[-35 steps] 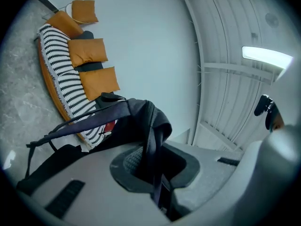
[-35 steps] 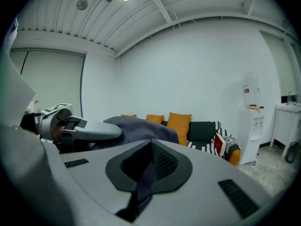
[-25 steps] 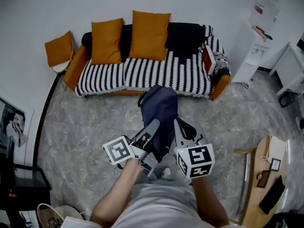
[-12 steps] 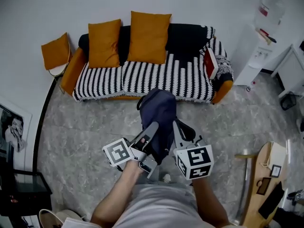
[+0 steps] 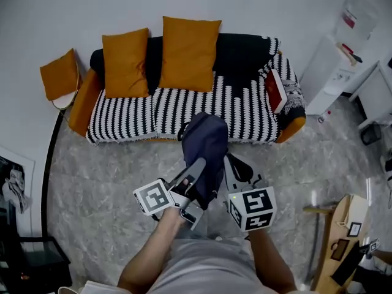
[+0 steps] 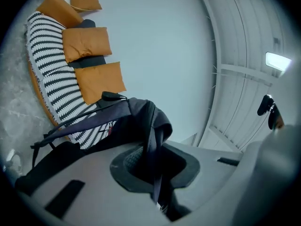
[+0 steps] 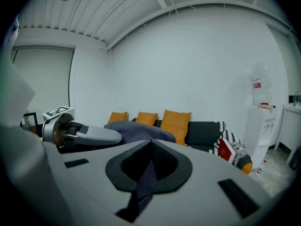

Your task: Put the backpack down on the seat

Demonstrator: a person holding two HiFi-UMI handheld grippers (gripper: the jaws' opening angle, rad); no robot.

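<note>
Backpack (image 5: 207, 144), soft navy fabric, its flat straps (image 6: 151, 145) clamped in left gripper (image 5: 197, 167) and right gripper (image 5: 229, 163)

Three orange cushions (image 5: 125, 63) (image 5: 188, 54) (image 5: 58, 75), one sofa (image 5: 240, 52), one backpack (image 5: 207, 138), two tongs (image 5: 200, 163) (image 5: 227, 159)

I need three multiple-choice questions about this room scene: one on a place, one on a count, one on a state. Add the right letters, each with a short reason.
1. Where is the red book?
A on the floor; B at the sofa's right end in the head view; C on the white dispenser.
2. How many orange cushions lean on the sofa's back?
A two; B four; C none.
3. What is the backpack's state?
A lying on the seat; B lying on the floor; C held up by the left gripper and right gripper.

1 B: it leans on the striped cover there.
2 A: a third cushion sits apart, left of the sofa.
3 C: both gripper views show jaws shut on it.
</note>
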